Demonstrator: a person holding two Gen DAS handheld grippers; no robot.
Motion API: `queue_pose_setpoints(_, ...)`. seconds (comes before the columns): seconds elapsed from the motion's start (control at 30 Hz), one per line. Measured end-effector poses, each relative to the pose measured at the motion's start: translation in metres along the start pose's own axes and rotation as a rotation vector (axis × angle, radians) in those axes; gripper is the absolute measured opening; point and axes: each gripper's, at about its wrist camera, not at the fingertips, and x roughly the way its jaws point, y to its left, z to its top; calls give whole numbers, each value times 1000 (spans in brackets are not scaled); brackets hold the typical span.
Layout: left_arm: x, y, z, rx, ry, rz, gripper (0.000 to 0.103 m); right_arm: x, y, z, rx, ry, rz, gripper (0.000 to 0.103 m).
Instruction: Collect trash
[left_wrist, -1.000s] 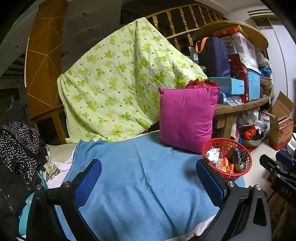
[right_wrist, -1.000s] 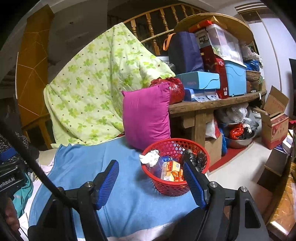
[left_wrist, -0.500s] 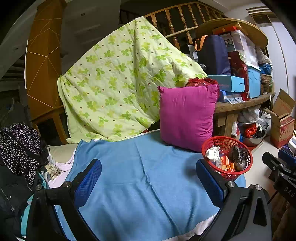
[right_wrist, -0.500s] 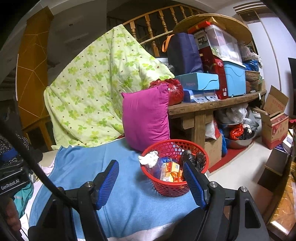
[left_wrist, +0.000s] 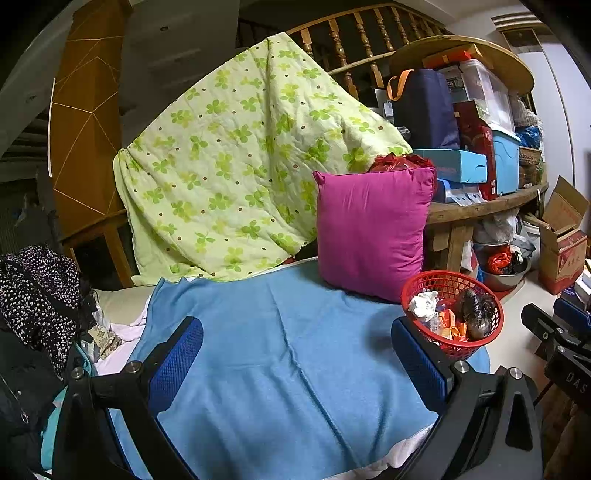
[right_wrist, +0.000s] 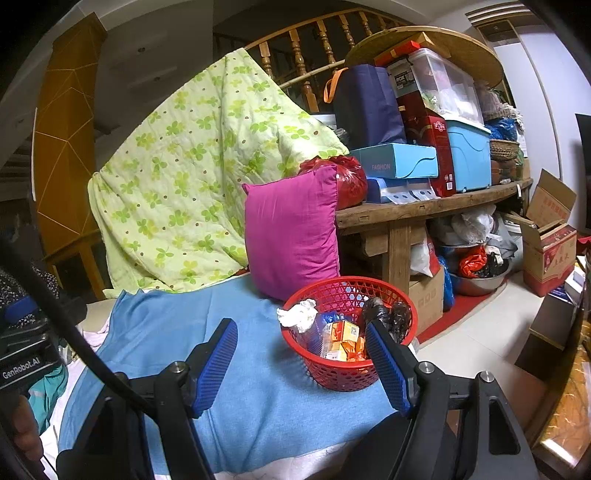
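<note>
Red plastic mesh makes up the basket (right_wrist: 349, 332), which sits at the edge of the blue blanket (right_wrist: 236, 387) and serves as the landmark for everything else. Inside the basket lie a crumpled white tissue (right_wrist: 298, 314), orange cartons (right_wrist: 345, 338) and a dark crinkled bag (right_wrist: 388, 314), all piled together. Just behind the basket a magenta pillow (right_wrist: 291, 229) stands upright on the blanket, with a green flowered quilt (right_wrist: 192, 177) draped further back over a railing. Beside the basket, on the far side of the pillow, a wooden table (right_wrist: 413, 212) carries stacked boxes and bins, with more bags and a metal bowl crowded under it. The right gripper (right_wrist: 301, 365) hangs over the blanket with its jaws spread and empty, one blue pad in front of the basket's near rim, hiding part of it. The left gripper (left_wrist: 295, 358) is also spread wide with nothing between its pads, over bare blanket to the side of the basket (left_wrist: 452, 310), near a heap of dark spotted clothing (left_wrist: 37, 291).
</note>
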Motion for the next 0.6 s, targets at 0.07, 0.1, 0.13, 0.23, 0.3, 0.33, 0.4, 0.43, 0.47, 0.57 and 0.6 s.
queue_pose_setpoints(0.07, -1, 0, 0, 2, 0, -2, 101, 0, 0, 0, 2, -1, 1, 75)
queue_pose_setpoints(0.1, -1, 0, 0, 2, 0, -1, 101, 0, 0, 0, 1, -2, 0, 75)
queue_pose_setpoints(0.13, -1, 0, -1, 2, 1, -4, 101, 0, 0, 0, 1, -2, -1, 75)
queue_pose_setpoints(0.23, -1, 0, 0, 3, 2, -6, 101, 0, 0, -1, 2, -4, -1, 75)
queue_pose_setpoints(0.3, -1, 0, 1, 5, 2, -7, 101, 0, 2, -2, -1, -4, -3, 75)
queue_pose_setpoints(0.33, -1, 0, 1, 6, 1, -5, 101, 1, 2, -2, 0, -4, -3, 75)
queue_pose_setpoints(0.4, -1, 1, 0, 4, 4, -9, 101, 0, 2, -2, 1, -5, -2, 75)
queue_pose_setpoints(0.43, -1, 1, 0, 4, 5, -10, 101, 0, 1, -2, 0, -4, -2, 75)
queue_pose_setpoints(0.47, -1, 1, 1, 4, 5, -8, 101, 1, 2, -2, -1, -2, -2, 75)
queue_pose_setpoints(0.57, -2, 1, 1, 5, 7, -9, 101, 0, 3, -4, 3, -2, -1, 75)
queue_pose_setpoints(0.6, -1, 1, 2, 5, 7, -8, 101, 0, 2, -4, 2, -2, -1, 75)
